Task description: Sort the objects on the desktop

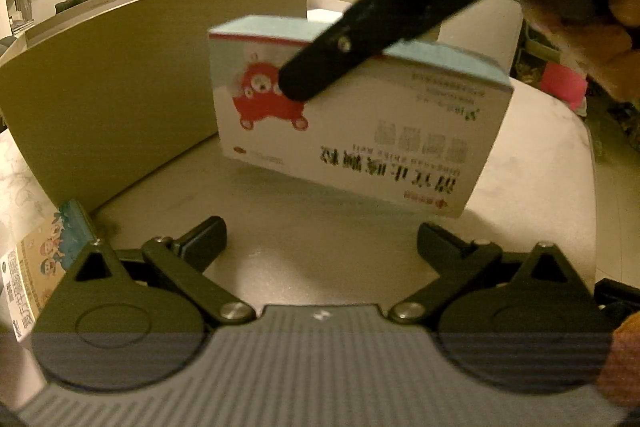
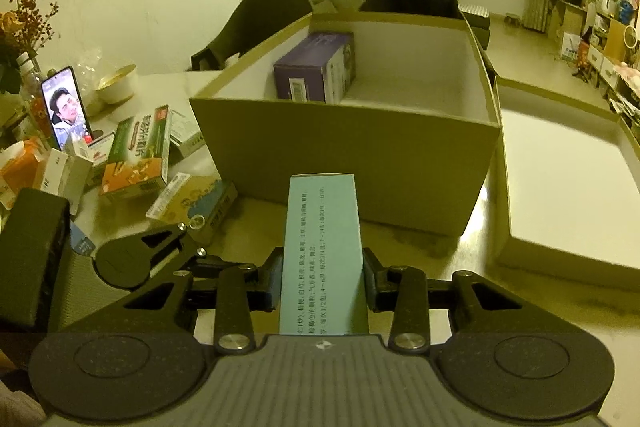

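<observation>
White-and-teal medicine box (image 1: pixel 352 131) seemingly clamped in right claw (image 2: pixel 322 281), left claw (image 1: pixel 320 247) open

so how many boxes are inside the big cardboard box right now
1 in view: a purple box standing against the left inner wall of the big cardboard box. The near wall hides part of the floor, so more could lie out of sight.

White medicine box (image 1: pixel 360 131) – red bear car print, pale-blue top, tan carton (image 2: pixel 352 147), purple box (image 2: pixel 316 71)
</observation>
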Demonstrator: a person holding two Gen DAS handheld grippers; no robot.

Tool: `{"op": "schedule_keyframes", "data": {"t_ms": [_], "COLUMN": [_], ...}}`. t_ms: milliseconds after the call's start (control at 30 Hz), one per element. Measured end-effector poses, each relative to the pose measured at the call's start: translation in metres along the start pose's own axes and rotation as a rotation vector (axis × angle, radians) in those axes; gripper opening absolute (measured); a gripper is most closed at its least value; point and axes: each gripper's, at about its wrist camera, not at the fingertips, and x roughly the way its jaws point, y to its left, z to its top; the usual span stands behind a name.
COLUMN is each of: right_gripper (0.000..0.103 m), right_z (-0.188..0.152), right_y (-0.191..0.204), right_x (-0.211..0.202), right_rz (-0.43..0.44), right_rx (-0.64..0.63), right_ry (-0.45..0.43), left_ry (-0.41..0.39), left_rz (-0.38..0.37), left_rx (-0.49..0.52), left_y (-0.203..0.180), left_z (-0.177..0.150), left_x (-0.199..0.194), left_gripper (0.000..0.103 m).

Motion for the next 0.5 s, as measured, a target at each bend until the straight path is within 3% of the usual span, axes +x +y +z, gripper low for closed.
{"op": "schedule_keyframes", "data": {"t_ms": [333,500], "right_gripper": [0.041,0.041], "right_z": [0.011,0.020], "right_y": [0.002,0.002], "right_x": [-0.013,-0.022], "right_rz": [0.031,0.042], "right_rx": [-0.011,-0.024], "right_ry": [-0.026,-0.045], "left_ry": [-0.006,-0.057], "left_rz": [0.005,0.037], "left_rx": [-0.010,-0.050], "left_y": [0.001,0.000], "left_z": [-0.001,0.000], "left_x": [-0.004,-0.017], "left_gripper": [0.103,0.103]}}
